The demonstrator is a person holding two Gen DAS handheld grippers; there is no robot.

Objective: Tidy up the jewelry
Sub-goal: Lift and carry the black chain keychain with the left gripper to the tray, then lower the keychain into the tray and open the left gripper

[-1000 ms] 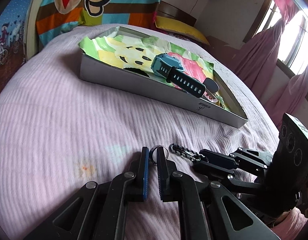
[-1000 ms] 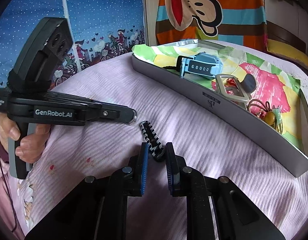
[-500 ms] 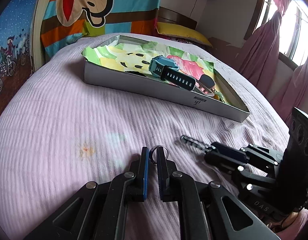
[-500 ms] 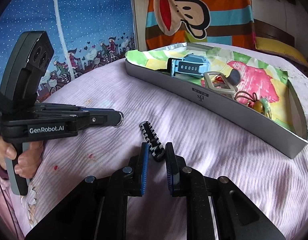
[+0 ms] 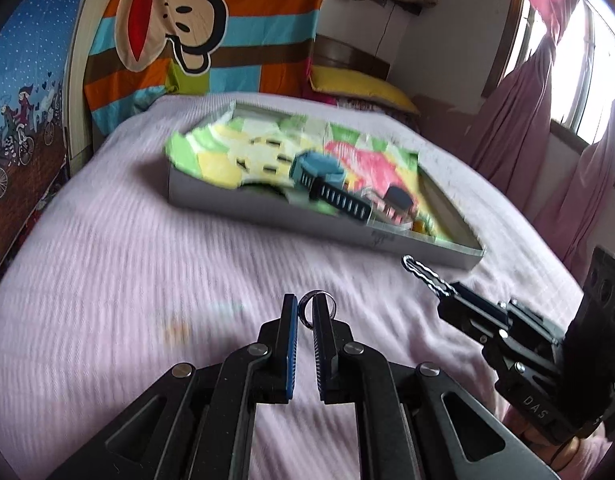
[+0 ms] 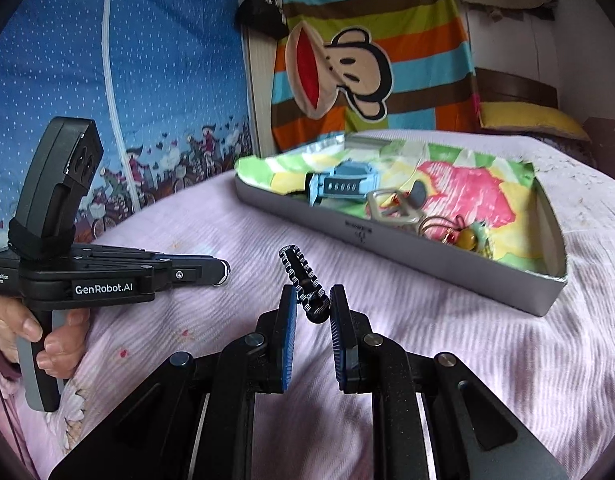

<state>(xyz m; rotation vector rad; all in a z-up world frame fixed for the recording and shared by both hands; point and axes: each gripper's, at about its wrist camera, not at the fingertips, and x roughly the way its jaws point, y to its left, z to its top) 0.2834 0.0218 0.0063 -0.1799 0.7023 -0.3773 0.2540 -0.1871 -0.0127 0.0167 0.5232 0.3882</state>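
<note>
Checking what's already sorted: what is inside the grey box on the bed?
Inside the box, on a colourful cloth: a blue watch, a silver buckle and a small charm. The near wall and cloth folds hide anything lying lower.

The right gripper [image 6: 312,307] pinches a black-and-silver bracelet [image 6: 303,280] between its fingers [image 6: 288,320], above the pink bedspread [image 6: 447,340].

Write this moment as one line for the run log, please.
left gripper: shut on ring | right gripper: shut on black chain bracelet | tray: on bed, holds blue watch
</note>
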